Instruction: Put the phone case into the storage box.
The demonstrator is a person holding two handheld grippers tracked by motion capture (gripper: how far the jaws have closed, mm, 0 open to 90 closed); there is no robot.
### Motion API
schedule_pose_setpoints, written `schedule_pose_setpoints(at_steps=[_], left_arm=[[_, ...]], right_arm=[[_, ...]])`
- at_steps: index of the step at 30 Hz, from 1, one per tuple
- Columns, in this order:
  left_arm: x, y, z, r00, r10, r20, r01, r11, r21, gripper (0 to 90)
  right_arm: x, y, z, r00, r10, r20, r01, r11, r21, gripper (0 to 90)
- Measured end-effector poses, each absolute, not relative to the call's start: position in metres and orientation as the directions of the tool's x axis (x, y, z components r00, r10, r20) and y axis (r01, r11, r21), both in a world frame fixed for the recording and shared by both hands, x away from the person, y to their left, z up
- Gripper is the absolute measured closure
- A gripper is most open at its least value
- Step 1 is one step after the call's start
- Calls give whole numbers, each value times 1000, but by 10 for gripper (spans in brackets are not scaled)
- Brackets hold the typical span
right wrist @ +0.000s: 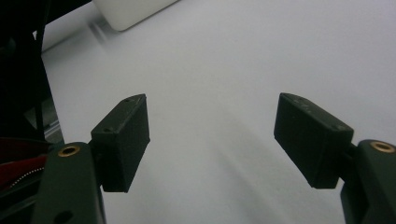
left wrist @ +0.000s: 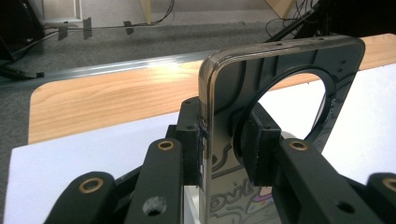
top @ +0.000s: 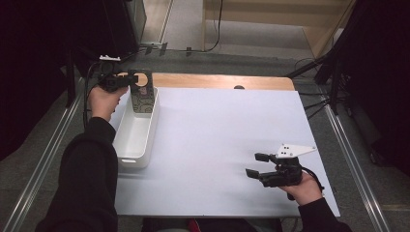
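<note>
A dark see-through phone case (top: 143,96) with a round camera cut-out and a printed pattern hangs upright over the far end of a white bin (top: 131,142) at the table's left. My left gripper (top: 127,81) is shut on the case's upper part, one pad on each face. In the left gripper view the case (left wrist: 219,88) stands edge-on between the pads (left wrist: 190,140) of the left gripper (left wrist: 224,142). My right gripper (top: 255,165) rests near the front right of the white sheet, open. In the right gripper view the right gripper (right wrist: 212,140) has nothing between its fingers.
A white sheet (top: 217,140) covers most of the table, with a wooden strip (top: 217,81) bare along the far edge. A small dark object (top: 239,87) lies at that far edge. Metal rails (top: 355,159) run along both sides of the table.
</note>
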State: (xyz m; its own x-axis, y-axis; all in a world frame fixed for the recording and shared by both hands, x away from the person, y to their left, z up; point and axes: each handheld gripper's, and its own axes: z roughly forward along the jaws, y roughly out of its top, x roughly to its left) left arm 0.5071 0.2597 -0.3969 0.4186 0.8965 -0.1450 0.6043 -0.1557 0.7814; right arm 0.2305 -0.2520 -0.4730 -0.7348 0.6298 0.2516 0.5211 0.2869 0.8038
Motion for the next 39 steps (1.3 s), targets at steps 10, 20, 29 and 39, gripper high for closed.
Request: schedule_pose_setpoints(at_steps=[10, 20, 29, 39], left_arm=[[507, 258, -405, 426, 894, -140, 608, -168, 776, 703], [510, 256, -410, 428, 892, -145, 607, -165, 777, 703], [511, 256, -414, 425, 894, -139, 617, -174, 767, 701], [511, 255, -416, 431, 892, -139, 604, -170, 779, 700]], right_arm=[[231, -250, -475, -739, 625, 252, 522, 295, 800, 256], [231, -249, -475, -739, 625, 253, 525, 298, 797, 256], [231, -249, -475, -739, 625, 253, 524, 296, 798, 256], [231, -249, -475, -740, 623, 252, 523, 297, 799, 256]])
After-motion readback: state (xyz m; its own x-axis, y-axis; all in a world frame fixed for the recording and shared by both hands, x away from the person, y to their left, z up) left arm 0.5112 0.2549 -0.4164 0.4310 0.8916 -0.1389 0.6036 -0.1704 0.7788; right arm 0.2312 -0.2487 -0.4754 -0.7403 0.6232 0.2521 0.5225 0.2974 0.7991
